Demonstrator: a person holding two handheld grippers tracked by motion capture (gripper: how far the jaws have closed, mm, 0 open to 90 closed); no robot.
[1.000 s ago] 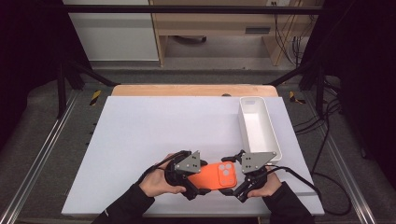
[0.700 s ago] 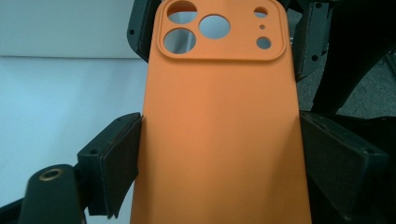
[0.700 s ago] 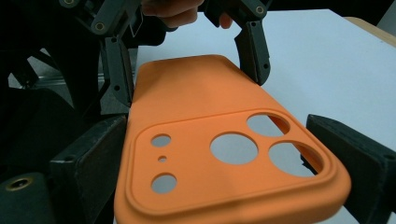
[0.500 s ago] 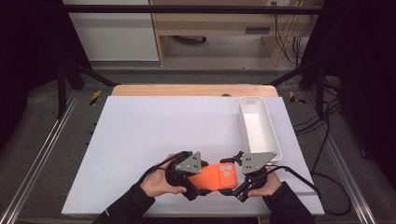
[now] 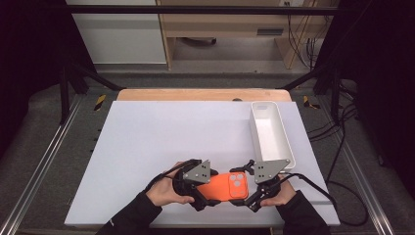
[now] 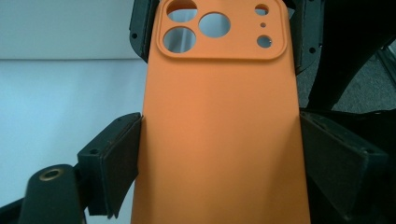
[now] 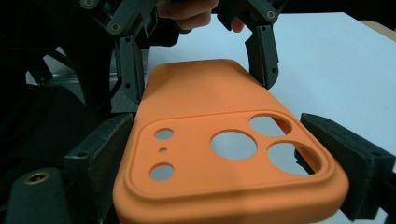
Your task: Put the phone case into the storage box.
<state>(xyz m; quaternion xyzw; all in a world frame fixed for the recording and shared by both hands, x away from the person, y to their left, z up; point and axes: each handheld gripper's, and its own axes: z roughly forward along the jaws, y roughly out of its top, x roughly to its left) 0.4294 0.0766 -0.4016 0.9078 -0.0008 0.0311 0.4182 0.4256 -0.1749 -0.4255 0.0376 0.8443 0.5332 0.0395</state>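
Note:
An orange phone case (image 5: 222, 186) with round camera cut-outs hangs level just above the table's near edge, held at both ends. My left gripper (image 5: 205, 190) is shut on its plain end; in the left gripper view both pads (image 6: 116, 158) press the case (image 6: 219, 130) by its long sides. My right gripper (image 5: 243, 188) has just been closing its jaws on the camera end. In the right gripper view its pads (image 7: 100, 158) touch both sides of the case (image 7: 215, 102). The left gripper's fingers (image 7: 264, 51) grip the far end.
A white oblong tray (image 5: 254, 128) stands at the right of the white table top (image 5: 161, 137), just beyond my right hand. A wooden strip (image 5: 195, 94) runs along the far edge. A black cable (image 5: 318, 191) trails off to the right.
The right gripper's jaws have drawn in against the camera end of the case. Both hands and the case have stayed in place.

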